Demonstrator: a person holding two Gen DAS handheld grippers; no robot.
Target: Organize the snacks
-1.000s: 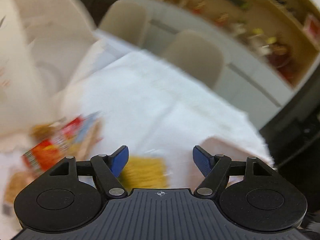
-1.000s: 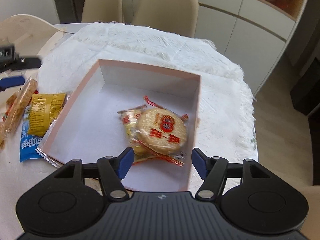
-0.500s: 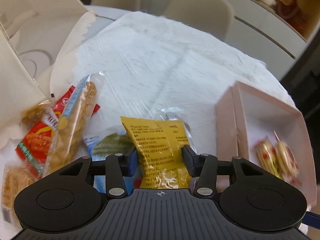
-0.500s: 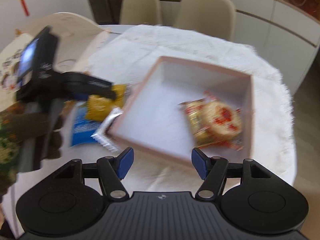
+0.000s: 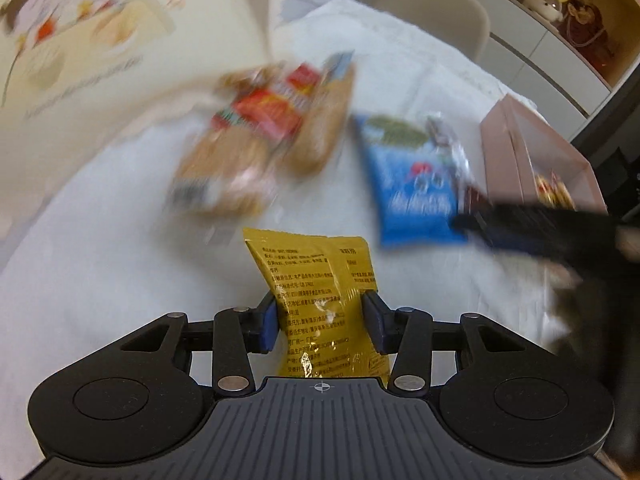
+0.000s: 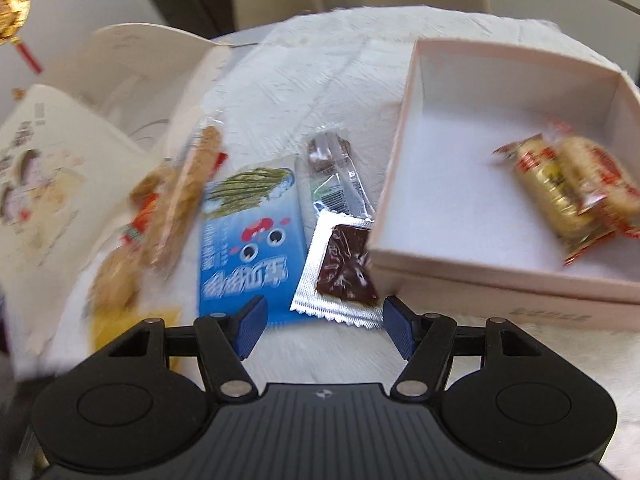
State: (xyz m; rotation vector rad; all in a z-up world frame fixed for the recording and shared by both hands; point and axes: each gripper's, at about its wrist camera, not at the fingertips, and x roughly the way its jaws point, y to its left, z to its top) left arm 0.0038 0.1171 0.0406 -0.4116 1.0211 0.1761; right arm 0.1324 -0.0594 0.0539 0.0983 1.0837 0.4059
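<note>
Yellow packet (image 5: 316,300) being clamped between closing jaws of left gripper (image 5: 322,322), pads pressing its sides, above white cloth (image 5: 100,272); judged light, soft, crinkly, slippery, so best gripped mid-body

Right gripper (image 6: 322,326) being held spread, empty, over silver sachet (image 6: 340,268)

Being counted: one blue packet (image 6: 248,240), one clear wrapper (image 6: 336,172), two wrapped cakes (image 6: 576,196) in pink box (image 6: 480,276); blurred leftward pile uncountable

Left gripper (image 5: 322,322) jaws closing on the yellow snack packet (image 5: 316,300).
</note>
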